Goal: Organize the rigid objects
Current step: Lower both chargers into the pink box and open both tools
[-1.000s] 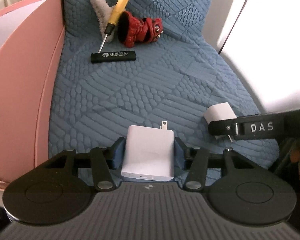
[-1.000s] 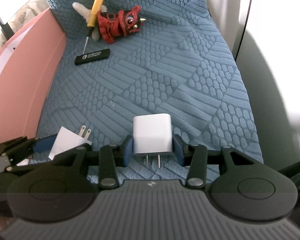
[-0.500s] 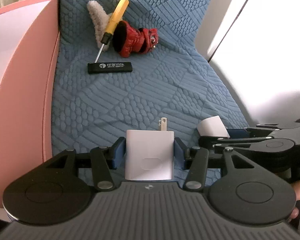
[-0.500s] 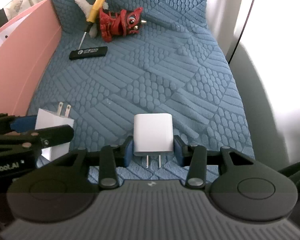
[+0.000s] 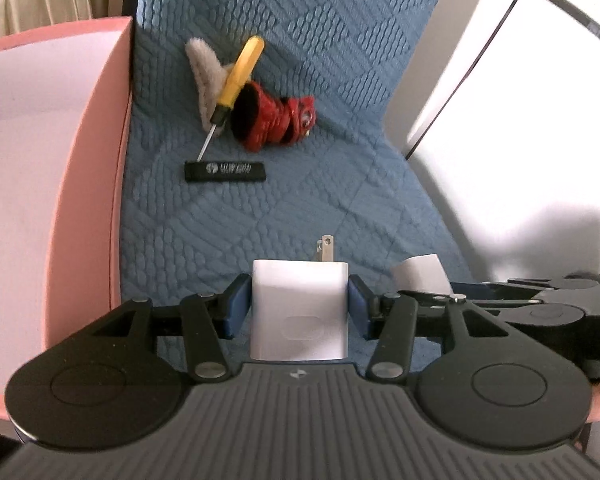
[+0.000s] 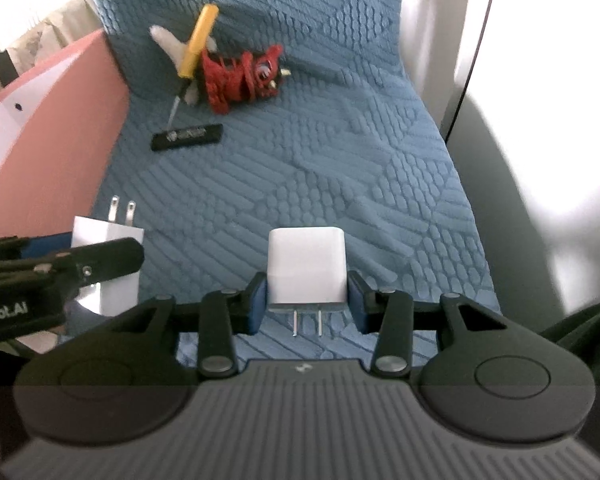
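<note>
My left gripper [image 5: 299,304] is shut on a large white charger [image 5: 299,312], prongs pointing forward, held above the blue quilted mat [image 5: 284,208]. My right gripper [image 6: 307,296] is shut on a small white charger [image 6: 306,266], prongs pointing back toward the camera. Each charger also shows in the other view: the small one [image 5: 422,276] at the right, the large one [image 6: 106,256] at the left. A pink box [image 5: 48,200] stands along the mat's left side.
At the far end of the mat lie a yellow-handled screwdriver [image 5: 232,84], a red toy figure [image 5: 274,122], a beige fuzzy piece [image 5: 204,68] and a black bar with white print [image 5: 225,170]. A white surface [image 5: 520,160] borders the mat on the right.
Both grippers have risen and moved forward with their chargers still held. The right gripper has drawn level beside the left one. The pink box's open top has come more into view.
</note>
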Tool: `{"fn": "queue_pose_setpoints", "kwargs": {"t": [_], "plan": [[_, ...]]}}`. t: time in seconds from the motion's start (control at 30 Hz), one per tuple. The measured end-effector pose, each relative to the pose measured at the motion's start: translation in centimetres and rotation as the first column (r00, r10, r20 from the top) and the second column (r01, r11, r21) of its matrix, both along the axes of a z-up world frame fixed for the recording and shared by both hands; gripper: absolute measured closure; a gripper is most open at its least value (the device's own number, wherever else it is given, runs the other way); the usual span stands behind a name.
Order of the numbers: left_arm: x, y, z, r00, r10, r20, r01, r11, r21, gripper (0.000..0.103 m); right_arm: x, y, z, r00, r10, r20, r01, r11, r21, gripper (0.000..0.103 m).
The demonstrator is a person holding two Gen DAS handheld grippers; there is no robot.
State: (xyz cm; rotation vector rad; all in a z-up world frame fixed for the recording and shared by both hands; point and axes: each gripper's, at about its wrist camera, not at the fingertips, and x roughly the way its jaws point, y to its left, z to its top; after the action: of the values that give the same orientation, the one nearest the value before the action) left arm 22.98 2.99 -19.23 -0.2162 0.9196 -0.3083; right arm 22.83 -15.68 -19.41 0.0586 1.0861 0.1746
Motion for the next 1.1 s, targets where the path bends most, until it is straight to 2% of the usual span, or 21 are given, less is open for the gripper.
{"fn": "queue_pose_setpoints", "kwargs": {"t": [0.3,0.6,0.93,1.1], "plan": [[0.2,1.4,4.5,0.994,0.028,0.106,-0.024,0.999,-0.037,0.045,0.2,1.0,3.9,0.998,0.012,0.069,-0.015,0.999,0.041,0.058],[-0.2,3.7,8.9,0.974,0.091,0.209,-0.078,0.994,-0.071,0.045,0.7,3.0,7.7,0.988,0.043,0.149,-0.054,0.996,0.069,0.058],[-0.1,7.6,10.8,0.95,0.178,0.257,-0.162,0.983,-0.081,0.045,1.8,7.0,10.0,0.972,0.12,0.203,-0.139,0.986,0.087,0.058],[-0.3,10.2,11.9,0.924,0.241,0.297,-0.234,0.97,-0.059,0.045,2.5,10.1,11.3,0.956,0.175,0.236,-0.203,0.974,0.1,0.058]]}}
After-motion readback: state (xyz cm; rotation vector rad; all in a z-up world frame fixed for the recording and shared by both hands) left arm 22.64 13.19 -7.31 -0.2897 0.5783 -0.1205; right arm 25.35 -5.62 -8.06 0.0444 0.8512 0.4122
